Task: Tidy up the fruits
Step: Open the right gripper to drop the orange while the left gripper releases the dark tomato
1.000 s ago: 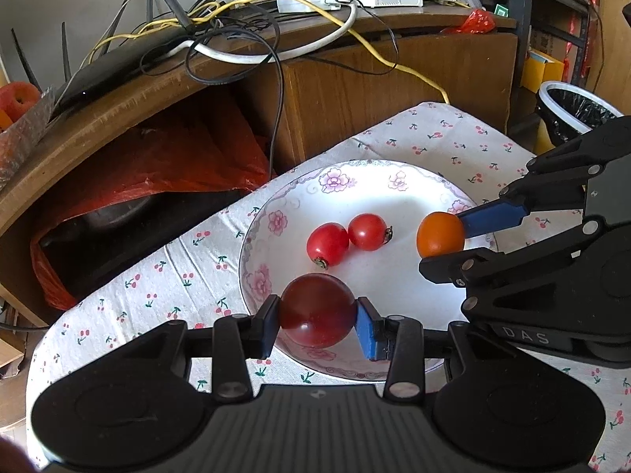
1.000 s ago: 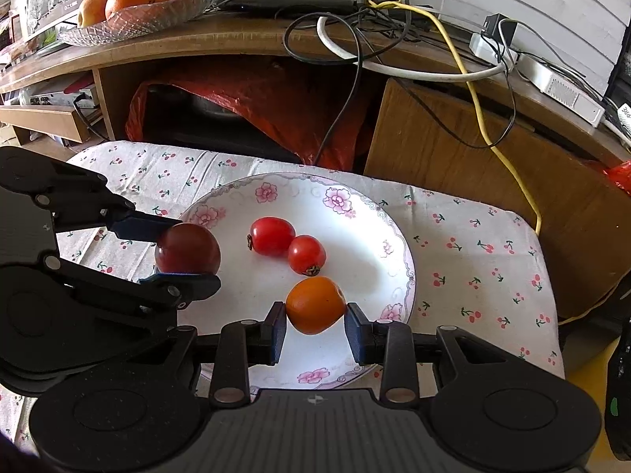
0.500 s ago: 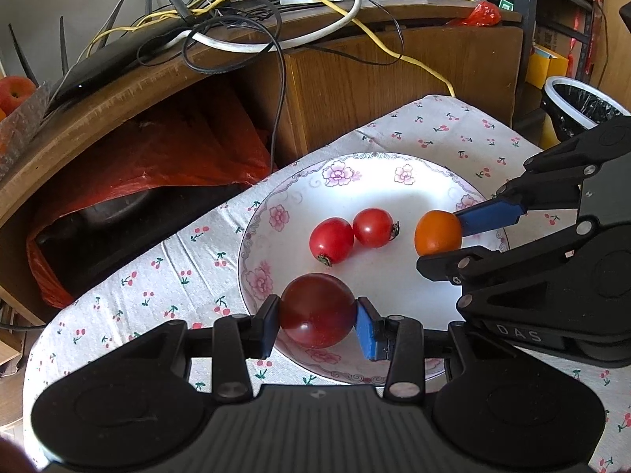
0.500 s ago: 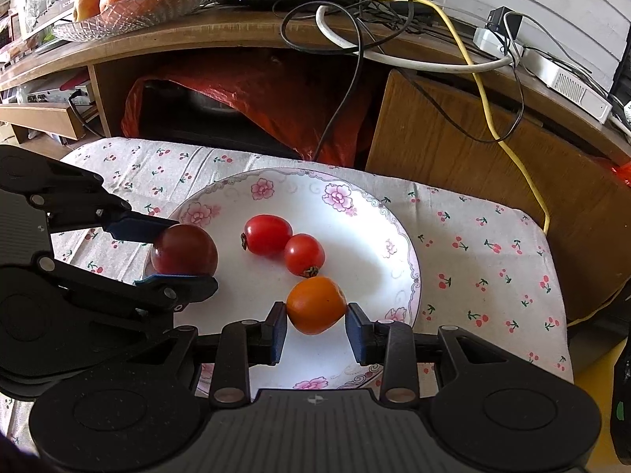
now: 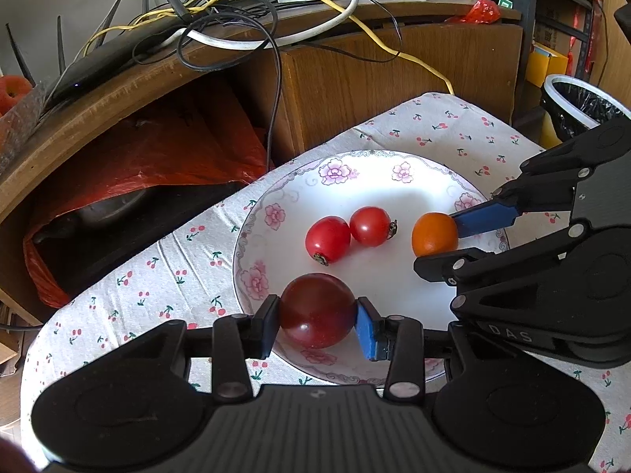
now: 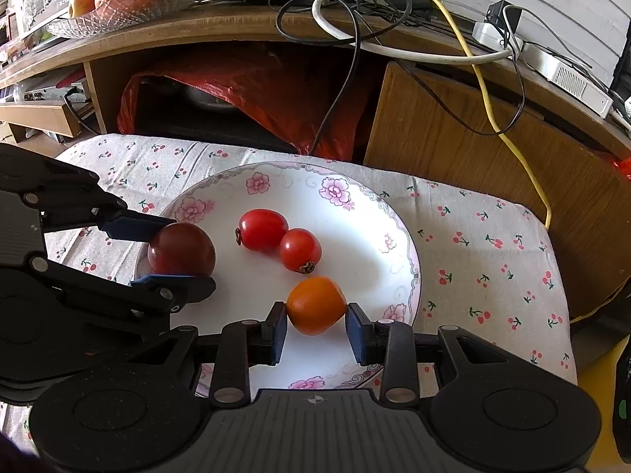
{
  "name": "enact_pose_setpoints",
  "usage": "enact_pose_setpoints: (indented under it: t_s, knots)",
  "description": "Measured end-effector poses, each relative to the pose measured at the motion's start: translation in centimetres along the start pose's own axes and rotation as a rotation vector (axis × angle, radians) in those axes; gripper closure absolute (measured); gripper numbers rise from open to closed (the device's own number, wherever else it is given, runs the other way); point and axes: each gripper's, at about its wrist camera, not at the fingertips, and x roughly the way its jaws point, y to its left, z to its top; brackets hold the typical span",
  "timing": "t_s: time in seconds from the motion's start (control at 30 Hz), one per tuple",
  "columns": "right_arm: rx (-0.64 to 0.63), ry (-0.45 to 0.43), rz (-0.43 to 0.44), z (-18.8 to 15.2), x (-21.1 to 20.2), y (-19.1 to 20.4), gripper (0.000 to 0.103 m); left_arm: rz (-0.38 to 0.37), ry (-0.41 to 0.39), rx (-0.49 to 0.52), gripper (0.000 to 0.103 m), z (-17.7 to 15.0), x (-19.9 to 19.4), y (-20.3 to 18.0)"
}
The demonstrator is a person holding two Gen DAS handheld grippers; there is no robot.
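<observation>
Tomatoes fill both our grips: our left hand-held gripper clamps a dark tomato over the plate's near rim, and our right hand-held gripper pinches an orange tomato above the plate. Beyond, two red tomatoes lie touching at its middle on the cherry-print worktop.

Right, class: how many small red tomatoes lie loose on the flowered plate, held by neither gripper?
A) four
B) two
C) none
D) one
B: two red tomatoes lie touching on the plate, while the left gripper holds a dark red one and the right gripper an orange one.
</observation>
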Motion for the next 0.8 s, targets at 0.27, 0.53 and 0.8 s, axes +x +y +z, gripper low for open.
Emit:
enact_pose_setpoints:
  t_s: [0.27, 0.53, 0.8]
  knots:
    - [0.001, -0.001, -0.001, -0.01, 0.04, 0.03, 0.074, 0.001, 0.001, 0.001, 0.055, 0.01, 0.12, -0.08]
    - [0.001, -0.003, -0.004, -0.02, 0.05, -0.03, 0.072, 0.005, 0.001, 0.005, 0.055, 0.02, 0.12, -0.06]
    - [0.005, -0.006, -0.017, -0.07, -0.06, -0.21, 0.067, 0.009, 0.006, 0.008, 0.054, 0.05, 0.12, -0.21]
